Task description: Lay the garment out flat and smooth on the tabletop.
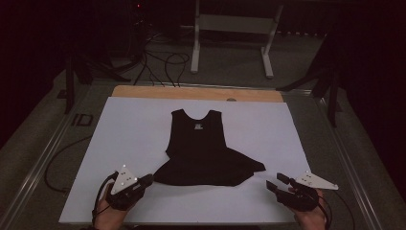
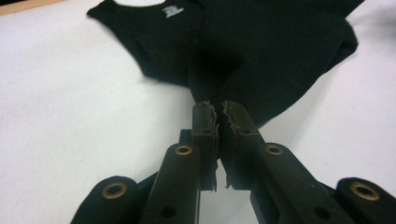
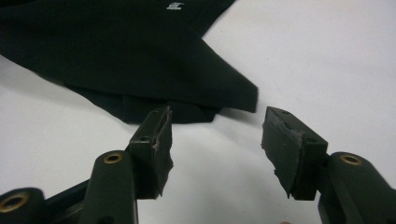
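Black tank top (image 1: 201, 148) flat mid-tabletop, hem toward the near edge. Left gripper (image 2: 218, 116) clenched on the hem's left corner – near-left side. Right gripper (image 3: 215, 135) spread wide, just short of the hem's right corner.

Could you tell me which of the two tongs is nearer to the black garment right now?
Left. The left tongs are shut at the black garment's lower-left corner, apparently pinching its edge. The right tongs are open, just off its lower-right corner, not touching it.
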Demonstrator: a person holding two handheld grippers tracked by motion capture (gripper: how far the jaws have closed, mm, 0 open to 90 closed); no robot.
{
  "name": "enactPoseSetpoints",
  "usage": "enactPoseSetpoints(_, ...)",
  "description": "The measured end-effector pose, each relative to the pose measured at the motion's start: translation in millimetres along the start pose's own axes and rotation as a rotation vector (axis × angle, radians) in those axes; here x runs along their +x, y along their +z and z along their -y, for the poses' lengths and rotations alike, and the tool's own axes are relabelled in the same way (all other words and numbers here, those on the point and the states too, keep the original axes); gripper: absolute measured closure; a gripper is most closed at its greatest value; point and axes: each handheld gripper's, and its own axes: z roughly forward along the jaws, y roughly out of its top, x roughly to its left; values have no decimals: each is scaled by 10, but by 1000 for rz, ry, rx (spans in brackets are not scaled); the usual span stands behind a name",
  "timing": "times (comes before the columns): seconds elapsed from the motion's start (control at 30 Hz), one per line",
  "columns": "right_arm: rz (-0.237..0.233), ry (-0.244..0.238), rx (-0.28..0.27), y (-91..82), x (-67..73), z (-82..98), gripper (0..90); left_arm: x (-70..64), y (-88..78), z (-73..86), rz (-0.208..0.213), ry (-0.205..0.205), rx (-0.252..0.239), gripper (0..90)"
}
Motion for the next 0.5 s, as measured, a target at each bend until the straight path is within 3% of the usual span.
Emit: enactPoseSetpoints(0.5,-8,-5,3,24,18,-4,425,198,-134,149,-42,-55,52,840)
